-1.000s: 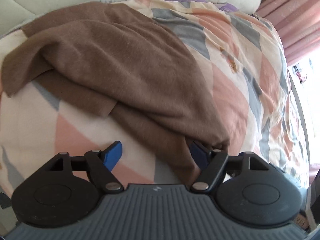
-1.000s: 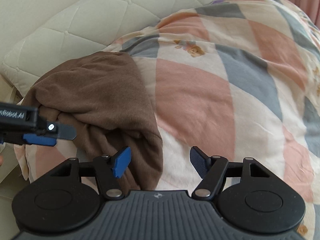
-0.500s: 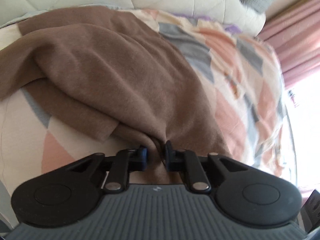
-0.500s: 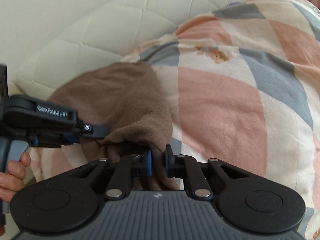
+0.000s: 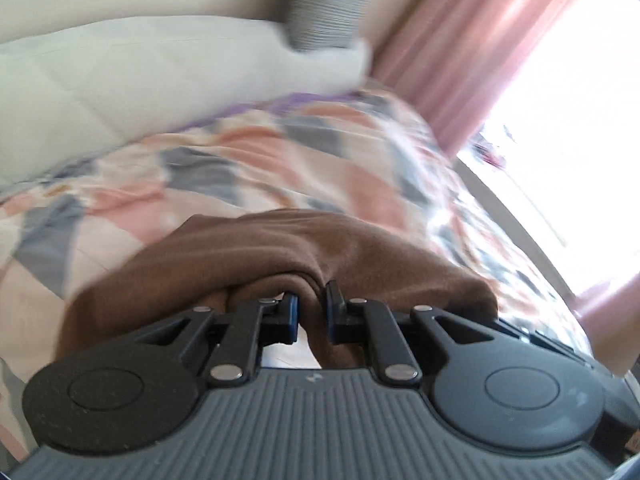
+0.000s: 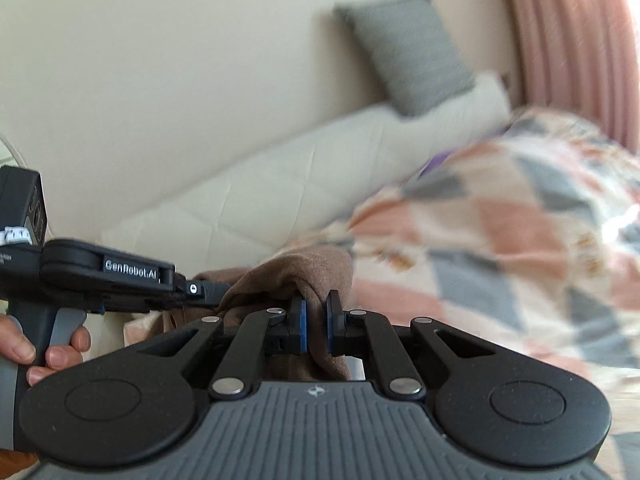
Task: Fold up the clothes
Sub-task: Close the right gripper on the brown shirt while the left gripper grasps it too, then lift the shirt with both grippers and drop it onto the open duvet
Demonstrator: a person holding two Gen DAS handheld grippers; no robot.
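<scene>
- Fingers of the left gripper: two, blue-padded, pinching a bunched fold of the brown garment; cloth fills the narrow gap between the pads.
- Fingers of the right gripper: two, likewise clamped on a fold of the same brown garment, fabric hanging down between the pads.
- Garment count: one, plain brown, soft knit-like surface. It is held at two points, one per gripper, and bunches up in front of both cameras, with the bed behind it.
- Left gripper body is also seen from the right wrist view, just left of the right gripper, its tip buried in the cloth. One hand wraps its grey handle; three fingertips show.
- Bedding: one quilt with pink, grey and cream diamond patches covers the bed.
- One long cream quilted bolster lies along the wall at the head of the bed.
- One grey cushion stands tilted on the bolster against the cream wall.
- Pink curtain hangs at right beside one bright window; glare washes out detail there.
- Both views are motion-blurred; quilt print details cannot be read.
</scene>
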